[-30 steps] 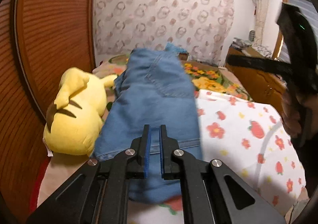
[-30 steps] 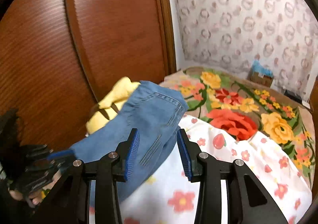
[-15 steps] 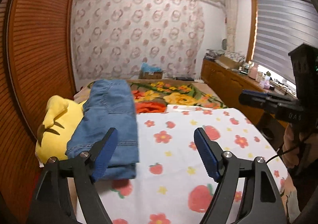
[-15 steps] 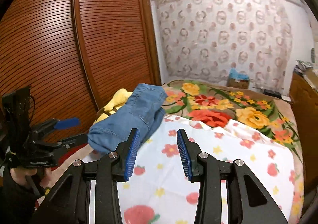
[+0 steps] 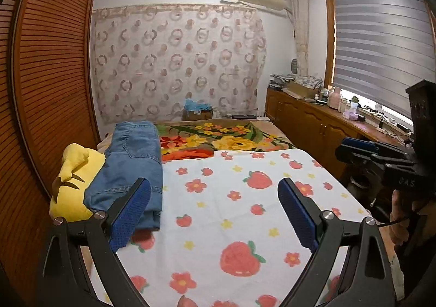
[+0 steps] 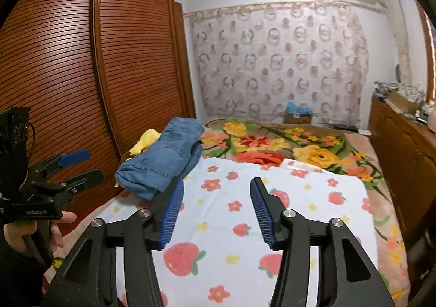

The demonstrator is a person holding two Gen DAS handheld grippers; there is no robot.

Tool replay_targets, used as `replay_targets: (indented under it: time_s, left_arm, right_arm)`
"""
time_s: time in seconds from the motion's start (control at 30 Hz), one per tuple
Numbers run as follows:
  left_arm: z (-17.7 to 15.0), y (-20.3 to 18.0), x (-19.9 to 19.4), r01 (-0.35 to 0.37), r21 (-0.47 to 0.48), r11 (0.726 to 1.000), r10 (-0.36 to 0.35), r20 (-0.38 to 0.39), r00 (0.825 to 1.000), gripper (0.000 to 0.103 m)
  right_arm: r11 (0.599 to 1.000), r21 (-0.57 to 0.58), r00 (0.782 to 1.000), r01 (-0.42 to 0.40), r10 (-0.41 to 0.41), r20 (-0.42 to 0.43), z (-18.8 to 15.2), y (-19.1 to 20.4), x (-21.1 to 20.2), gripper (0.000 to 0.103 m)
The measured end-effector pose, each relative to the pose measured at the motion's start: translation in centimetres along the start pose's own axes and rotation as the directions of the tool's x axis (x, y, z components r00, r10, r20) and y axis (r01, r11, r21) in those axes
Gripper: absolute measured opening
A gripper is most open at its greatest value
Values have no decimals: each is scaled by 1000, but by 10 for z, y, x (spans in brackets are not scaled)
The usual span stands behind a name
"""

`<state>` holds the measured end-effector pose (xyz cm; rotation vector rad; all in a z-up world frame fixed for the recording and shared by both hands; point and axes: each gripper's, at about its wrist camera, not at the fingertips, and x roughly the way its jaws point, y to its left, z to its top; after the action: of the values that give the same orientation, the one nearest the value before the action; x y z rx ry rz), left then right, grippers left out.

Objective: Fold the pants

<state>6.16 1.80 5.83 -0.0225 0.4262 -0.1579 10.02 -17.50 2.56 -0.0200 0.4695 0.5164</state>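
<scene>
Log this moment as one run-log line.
left gripper: open, empty | right gripper: open, empty | jeans: folded, lying partly on yellow plush | bed sheet: flat

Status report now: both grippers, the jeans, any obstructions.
Left hand-held gripper open, empty. Right hand-held gripper open, empty. Folded blue denim pants resting partly on yellow plush toy at bed's edge. Nothing blocking.

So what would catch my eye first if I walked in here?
Probably the folded blue jeans at the bed's left edge, leaning on a yellow plush toy. Then the strawberry-print sheet spread in front, and the open left gripper hovering above it.
</scene>
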Motion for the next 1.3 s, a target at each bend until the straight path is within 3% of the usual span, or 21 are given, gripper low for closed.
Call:
replay_targets:
  time_s: [0.3, 0.53, 1.3]
  left_arm:
    - [-9, -27, -17, -67, 16, 998, 67, -25, 997, 95]
    - [-11, -41, -31, -47, 14, 999, 47, -4, 999, 95]
    - [-9, -38, -32, -65, -2, 998, 65, -13, 998, 95]
  right_arm:
    - [994, 23, 994, 105, -106, 34, -16, 20, -57, 61]
    - [983, 36, 982, 178, -180, 65, -15, 33, -90, 61]
    - [977, 59, 977, 204, -207, 50, -5, 45, -77, 61]
